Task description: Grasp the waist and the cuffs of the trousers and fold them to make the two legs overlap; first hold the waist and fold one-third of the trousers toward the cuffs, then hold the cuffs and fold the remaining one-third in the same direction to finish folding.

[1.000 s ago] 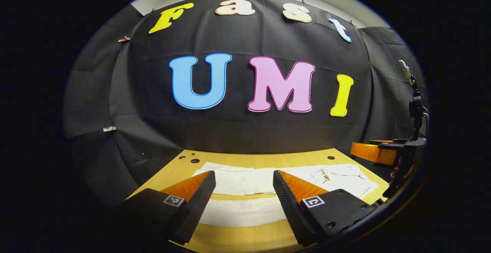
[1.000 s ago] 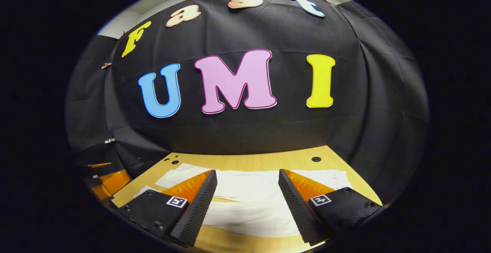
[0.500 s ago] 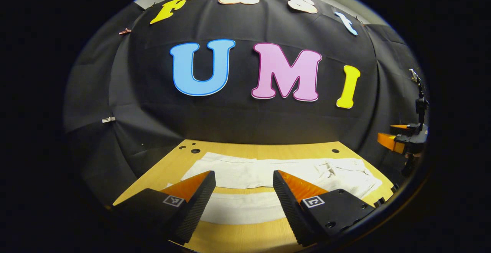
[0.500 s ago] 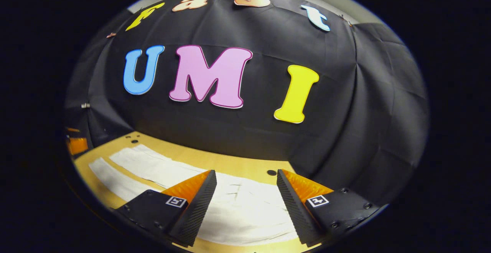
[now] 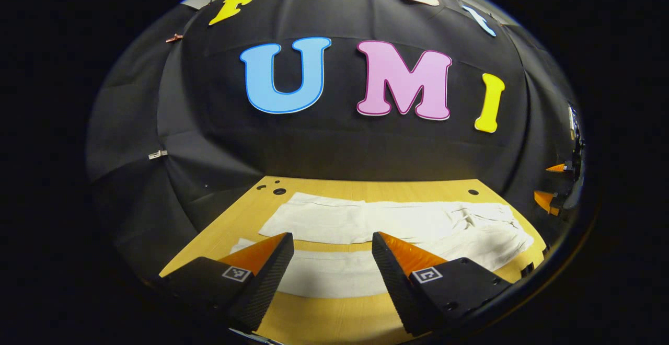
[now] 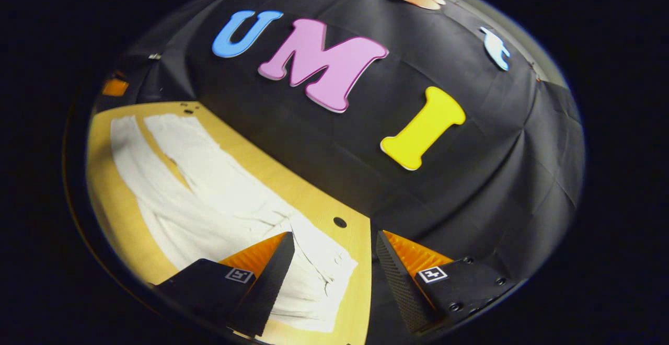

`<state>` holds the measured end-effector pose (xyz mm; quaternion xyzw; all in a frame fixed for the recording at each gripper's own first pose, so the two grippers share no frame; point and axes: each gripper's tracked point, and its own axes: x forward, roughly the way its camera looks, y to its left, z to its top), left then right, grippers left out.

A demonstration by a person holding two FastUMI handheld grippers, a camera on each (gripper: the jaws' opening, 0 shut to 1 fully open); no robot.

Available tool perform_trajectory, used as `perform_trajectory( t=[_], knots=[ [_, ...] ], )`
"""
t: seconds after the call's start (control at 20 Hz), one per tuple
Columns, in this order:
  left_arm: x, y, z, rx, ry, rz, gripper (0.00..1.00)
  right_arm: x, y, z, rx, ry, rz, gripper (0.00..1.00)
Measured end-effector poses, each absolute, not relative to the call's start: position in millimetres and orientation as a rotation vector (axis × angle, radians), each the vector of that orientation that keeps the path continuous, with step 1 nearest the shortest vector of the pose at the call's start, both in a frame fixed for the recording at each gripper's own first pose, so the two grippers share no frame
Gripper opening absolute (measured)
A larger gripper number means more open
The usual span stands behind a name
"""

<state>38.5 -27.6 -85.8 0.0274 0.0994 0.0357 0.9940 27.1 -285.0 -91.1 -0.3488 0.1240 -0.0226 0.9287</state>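
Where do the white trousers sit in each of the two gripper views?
Left gripper view: the trousers lie flat across the lower middle, legs apart, waist toward the right, beyond the open left gripper.
Right gripper view: the trousers run diagonally down the left half, waist end by the open right gripper.
Shared landmark: the round hole in the wooden table near the waist.

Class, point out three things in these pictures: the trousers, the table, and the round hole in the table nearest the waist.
trousers [image 5: 334, 222], left gripper view, on the far leg.
table [image 5: 334, 319], left gripper view, on bare wood at the near edge.
hole [image 6: 339, 222], right gripper view, on its dark middle.
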Motion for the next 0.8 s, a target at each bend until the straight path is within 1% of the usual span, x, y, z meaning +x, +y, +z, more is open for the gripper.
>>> perform_trajectory(
  t=[0.25, 0.4, 0.8],
  knots=[
    [34, -15, -101, 0.072, 0.253, 0.098, 0.96, 15, -308, -146, -0.910, 0.377, 0.093, 0.98],
    [36, -8, -111, 0.069, 0.287, 0.106, 0.96, 1, -321, -188, -0.992, 0.479, 0.175, 0.98],
    [41, 2, -121, 0.080, 0.334, 0.125, 0.96, -36, -341, -256, -1.196, 0.632, 0.396, 0.98]
  ],
)
